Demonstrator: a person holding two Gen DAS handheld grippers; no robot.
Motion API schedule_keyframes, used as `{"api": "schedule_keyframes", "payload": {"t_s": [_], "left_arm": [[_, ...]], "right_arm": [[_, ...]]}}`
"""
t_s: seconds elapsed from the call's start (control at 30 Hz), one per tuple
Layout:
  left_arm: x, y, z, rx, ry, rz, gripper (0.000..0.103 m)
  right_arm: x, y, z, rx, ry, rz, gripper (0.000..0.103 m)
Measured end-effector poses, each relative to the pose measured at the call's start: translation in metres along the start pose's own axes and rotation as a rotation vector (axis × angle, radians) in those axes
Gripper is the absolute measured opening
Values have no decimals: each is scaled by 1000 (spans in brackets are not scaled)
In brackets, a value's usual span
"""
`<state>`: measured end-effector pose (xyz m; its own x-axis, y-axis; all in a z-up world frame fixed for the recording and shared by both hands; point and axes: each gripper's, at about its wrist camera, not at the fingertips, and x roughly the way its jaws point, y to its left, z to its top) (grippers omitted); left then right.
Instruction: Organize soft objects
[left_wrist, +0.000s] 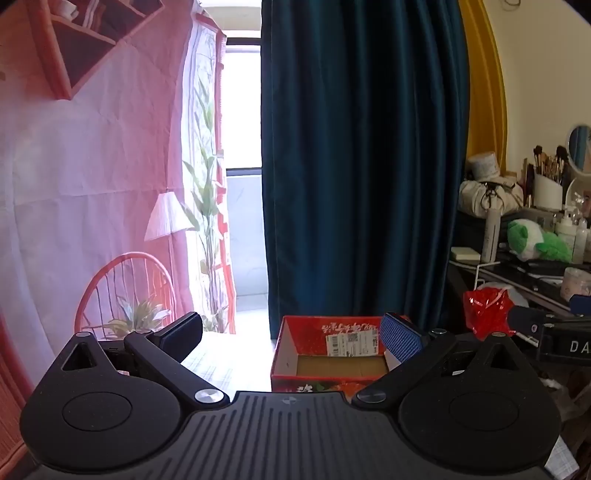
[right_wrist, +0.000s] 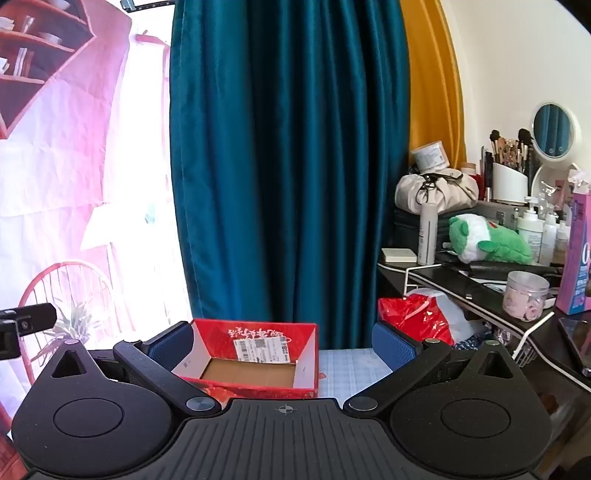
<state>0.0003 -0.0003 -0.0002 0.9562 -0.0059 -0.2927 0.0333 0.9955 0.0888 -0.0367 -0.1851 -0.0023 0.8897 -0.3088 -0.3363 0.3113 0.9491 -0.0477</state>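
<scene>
I see the green-and-white plush toy lying on the black desk far off to the right, well apart from both tools and above their level. The red cardboard box sits open and empty just ahead, in front of my left hand-held gripper and my right hand-held gripper, with a shipping label on its inner wall. It rests on a pale gridded surface. Behind it hangs a teal curtain, with a yellow curtain beside it and a printed pink backdrop to the left. A red plastic bag sits below the desk edge. Both hand-held grippers are spread wide and hold nothing.
</scene>
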Motion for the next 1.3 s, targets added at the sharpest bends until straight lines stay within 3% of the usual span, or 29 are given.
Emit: {"api": "schedule_keyframes", "payload": {"t_s": [1.3], "left_arm": [[-2, 1, 1, -19, -20, -30, 103]], "right_arm": [[1, 0, 1, 9, 4, -3, 103]]}}
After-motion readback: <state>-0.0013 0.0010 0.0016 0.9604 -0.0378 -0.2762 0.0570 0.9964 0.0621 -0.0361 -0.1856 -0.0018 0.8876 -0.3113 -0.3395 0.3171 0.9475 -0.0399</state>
